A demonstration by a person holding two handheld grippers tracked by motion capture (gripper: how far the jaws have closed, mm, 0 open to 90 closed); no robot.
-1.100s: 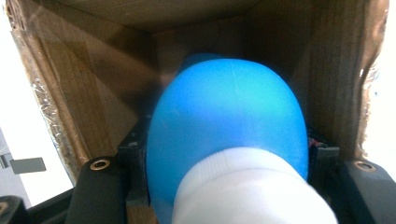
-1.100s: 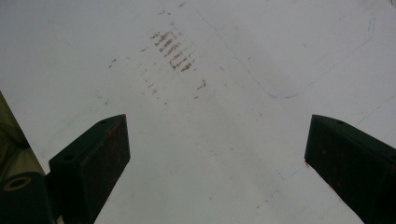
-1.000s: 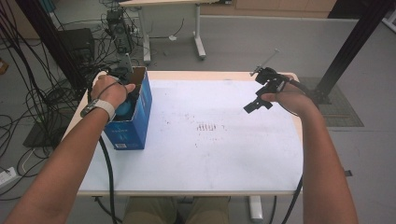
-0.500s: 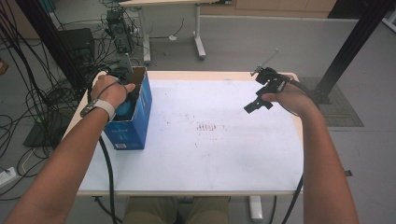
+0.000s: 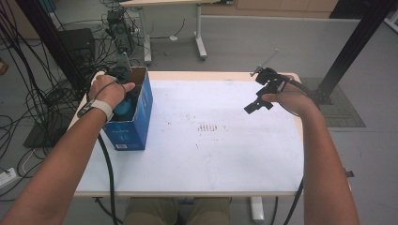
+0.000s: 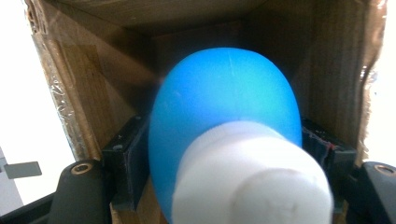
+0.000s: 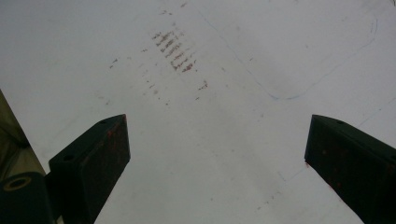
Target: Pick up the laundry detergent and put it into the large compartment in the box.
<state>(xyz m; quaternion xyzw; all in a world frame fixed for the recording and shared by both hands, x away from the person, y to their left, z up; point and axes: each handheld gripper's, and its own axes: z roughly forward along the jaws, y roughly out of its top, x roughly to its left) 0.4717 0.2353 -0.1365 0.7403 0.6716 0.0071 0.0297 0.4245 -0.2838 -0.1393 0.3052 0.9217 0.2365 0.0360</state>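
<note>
A rounded, bright blue bulb of smooth rubbery material with a white cylindrical neck (image 6: 224, 135) sits down inside an open-topped blue cardboard box with a plain brown inside (image 5: 141, 115). In the left gripper view its white neck points toward the camera, while the blue body swells away toward the box's far brown wall. In the high view, part of its blue surface (image 5: 123, 108) shows through the open top. The box stands upright near the left edge of the table, with pale printing on its blue front face. Its top flaps are open, and clear tape shows along their edges.
</note>
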